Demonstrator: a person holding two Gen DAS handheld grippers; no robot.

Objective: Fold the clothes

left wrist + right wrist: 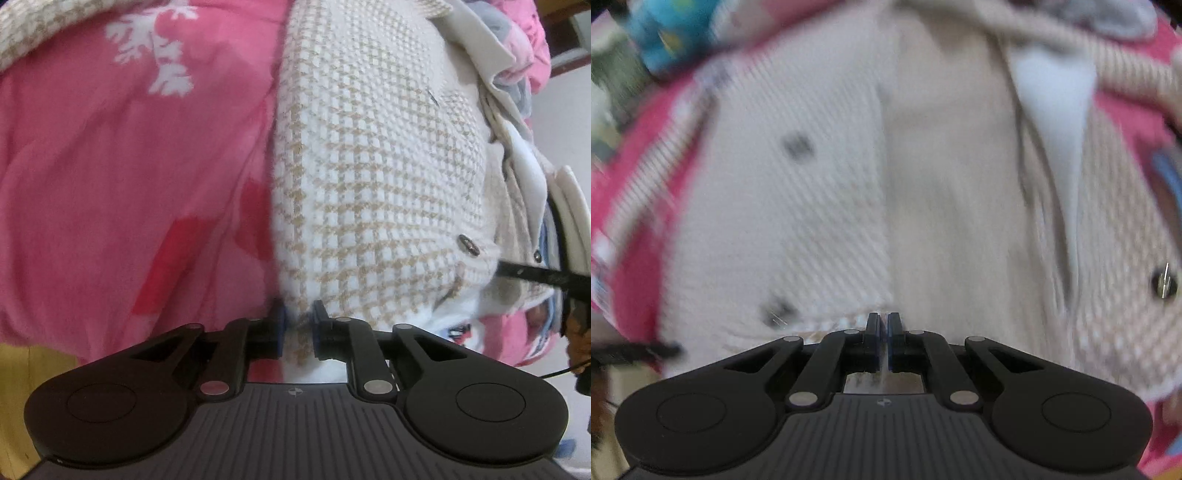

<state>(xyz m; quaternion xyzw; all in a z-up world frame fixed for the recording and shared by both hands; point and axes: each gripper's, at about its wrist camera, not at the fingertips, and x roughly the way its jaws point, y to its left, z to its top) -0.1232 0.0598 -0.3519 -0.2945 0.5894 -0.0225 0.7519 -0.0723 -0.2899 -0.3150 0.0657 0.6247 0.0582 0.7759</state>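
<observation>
Houndstooth jacket (369,166) hem sits pinched in the left gripper (298,325); the blurred right view shows the right gripper (883,328) pressed together at its edge.

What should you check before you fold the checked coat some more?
1. Left gripper pinching the coat: ok, an edge of cloth sits between its pads.
2. Right gripper closed: ok, jaws nearly touching at the coat's hem, with a thin light strip between the pads; likely cloth.
3. Coat lying flat: not ok, it bulges and its lapels are rumpled.
4. Button free of the pads: ok, it sits away from the left gripper.
5. Room on the pink quilt: ok beside the coat.
6. Right view sharp enough to judge: not ok, it is blurred.
</observation>
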